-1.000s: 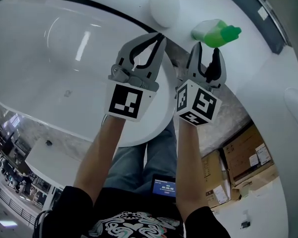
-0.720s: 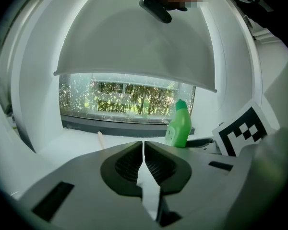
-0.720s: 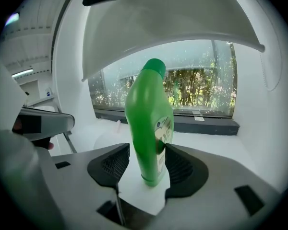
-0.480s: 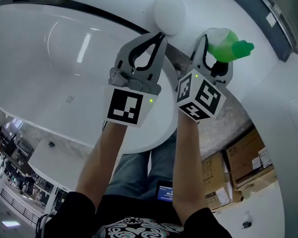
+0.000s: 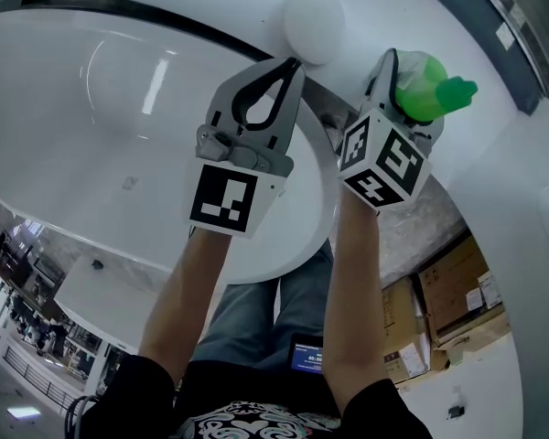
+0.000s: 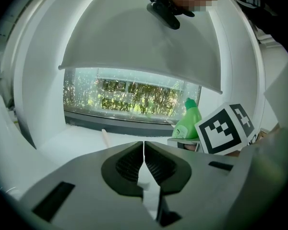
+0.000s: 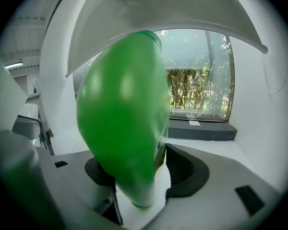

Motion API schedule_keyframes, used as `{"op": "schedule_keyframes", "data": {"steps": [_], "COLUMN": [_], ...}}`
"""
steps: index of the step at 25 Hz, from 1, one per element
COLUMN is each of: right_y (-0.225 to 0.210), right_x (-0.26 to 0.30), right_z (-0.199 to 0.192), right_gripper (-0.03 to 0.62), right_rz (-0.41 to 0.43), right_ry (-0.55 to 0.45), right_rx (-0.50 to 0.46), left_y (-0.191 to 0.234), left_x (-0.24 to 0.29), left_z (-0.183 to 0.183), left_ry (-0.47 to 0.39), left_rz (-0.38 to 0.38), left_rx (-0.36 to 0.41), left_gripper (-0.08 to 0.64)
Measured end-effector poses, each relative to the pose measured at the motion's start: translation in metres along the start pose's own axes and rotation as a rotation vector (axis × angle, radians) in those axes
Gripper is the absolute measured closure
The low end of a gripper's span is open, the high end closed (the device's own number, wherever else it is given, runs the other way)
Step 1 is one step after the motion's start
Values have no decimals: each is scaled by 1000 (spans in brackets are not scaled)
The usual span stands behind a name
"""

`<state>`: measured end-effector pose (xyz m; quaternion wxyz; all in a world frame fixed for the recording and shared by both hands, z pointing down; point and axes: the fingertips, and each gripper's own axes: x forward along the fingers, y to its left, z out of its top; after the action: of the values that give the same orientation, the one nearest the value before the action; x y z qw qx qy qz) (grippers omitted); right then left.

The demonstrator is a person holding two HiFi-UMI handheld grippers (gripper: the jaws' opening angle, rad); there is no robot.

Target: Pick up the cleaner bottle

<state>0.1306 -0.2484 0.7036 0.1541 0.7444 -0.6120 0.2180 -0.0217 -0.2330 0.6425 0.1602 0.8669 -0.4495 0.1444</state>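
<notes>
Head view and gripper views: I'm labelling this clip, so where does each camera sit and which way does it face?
Head view: on the head, facing steeply down at the tub; the forearms, left gripper and right gripper show.
Left gripper view: on the left gripper, facing along its closed jaws toward the window.
Right gripper view: on the right gripper, whose jaws have just been opening around the bottle.
Shared: all three show the bottle; both gripper views show the window.
</notes>
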Motion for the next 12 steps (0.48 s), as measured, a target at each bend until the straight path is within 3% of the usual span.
{"op": "schedule_keyframes", "data": {"steps": [8, 12], "right_y": [-12, -13], "right_x": [11, 13], "right_z": [-5, -6], "right_gripper": [367, 368], "right_rz": [1, 17], "right_ry": [-17, -34], "right_rx": [-98, -63], "left_y": [-7, -14], "left_x": [2, 4], "left_z": [-1, -5], "left_ry": [-3, 13], "left_rz": [-16, -37], "left_rx": [-16, -15], "left_gripper": [541, 541]}}
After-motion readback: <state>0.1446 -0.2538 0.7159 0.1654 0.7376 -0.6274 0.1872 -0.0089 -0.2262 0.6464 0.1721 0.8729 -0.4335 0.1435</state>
